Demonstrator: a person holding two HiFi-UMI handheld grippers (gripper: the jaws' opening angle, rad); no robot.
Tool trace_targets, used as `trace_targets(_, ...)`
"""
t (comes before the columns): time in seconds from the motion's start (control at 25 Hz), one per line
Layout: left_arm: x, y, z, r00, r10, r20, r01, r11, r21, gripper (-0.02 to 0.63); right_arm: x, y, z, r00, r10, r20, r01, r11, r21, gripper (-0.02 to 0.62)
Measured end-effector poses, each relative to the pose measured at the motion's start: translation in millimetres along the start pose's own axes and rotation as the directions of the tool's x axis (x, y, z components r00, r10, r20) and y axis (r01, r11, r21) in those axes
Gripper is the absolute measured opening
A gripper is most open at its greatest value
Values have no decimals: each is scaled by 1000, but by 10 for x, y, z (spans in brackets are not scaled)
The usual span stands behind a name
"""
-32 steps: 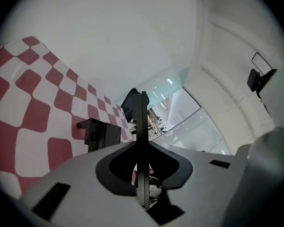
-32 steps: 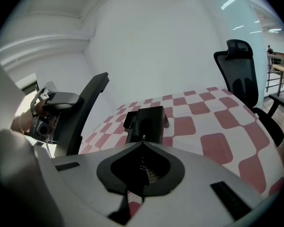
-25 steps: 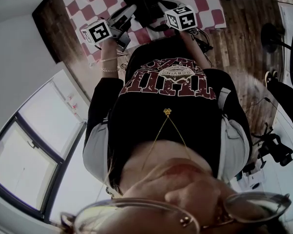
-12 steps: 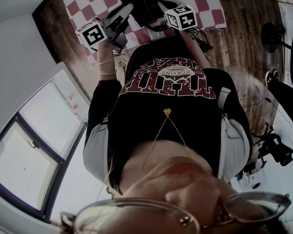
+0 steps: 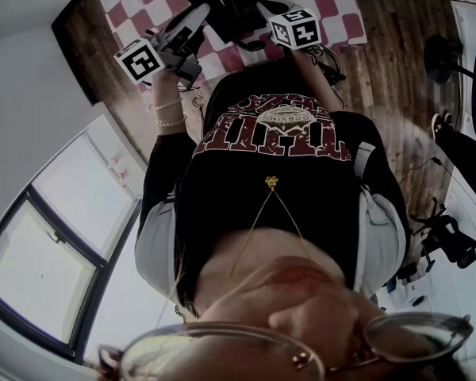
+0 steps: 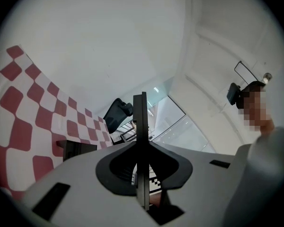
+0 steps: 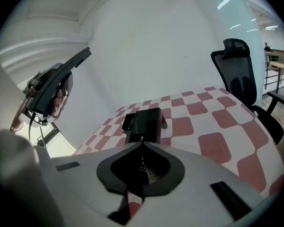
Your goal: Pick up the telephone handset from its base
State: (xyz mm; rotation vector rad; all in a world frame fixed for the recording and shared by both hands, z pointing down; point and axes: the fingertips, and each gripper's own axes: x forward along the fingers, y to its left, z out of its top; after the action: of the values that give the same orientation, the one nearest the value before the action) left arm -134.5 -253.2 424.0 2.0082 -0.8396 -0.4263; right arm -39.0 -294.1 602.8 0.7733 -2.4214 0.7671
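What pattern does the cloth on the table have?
Red and white checks cover the tablecloth; the right gripper view shows it best.

You hold two grippers, the left gripper (image 6: 141, 148) and the right gripper (image 7: 142, 144), and each carries one marker cube, so there are two cubes (image 5: 139, 60) (image 5: 293, 28). You have one telephone handset (image 7: 54, 86) and one telephone base (image 7: 144, 124). There is one table (image 7: 203, 122), under one red-and-white checked cloth (image 7: 255, 141). In the right gripper view you see one office chair (image 7: 239, 67) beyond it. You wear two bracelets (image 5: 171, 121) on your left wrist, one necklace (image 5: 271, 182) and one pair of glasses (image 5: 412, 336).
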Motion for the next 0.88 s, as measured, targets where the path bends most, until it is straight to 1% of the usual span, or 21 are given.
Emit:
trace_targets(0.24,-3,-133,70,999,-43,30,44,999,-14,80,-23,-40,7,1000,2,2,-2,1000,-1,20)
trace_targets(0.44,-13,-231,145,997,-66,37,66,998,0,80,-9,-35,22,1000,4,1,-4,1000,-2,20)
trace_targets(0.68,-6,-293,190,996,-74,43,73,997,21,80,-30,-63,17,1000,2,0,-2,1000,1,20)
trace_targets(0.88,2,-307,197,996,-83,42,82,996,24,80,-33,-73,4,1000,0,-3,0,1000,4,20)
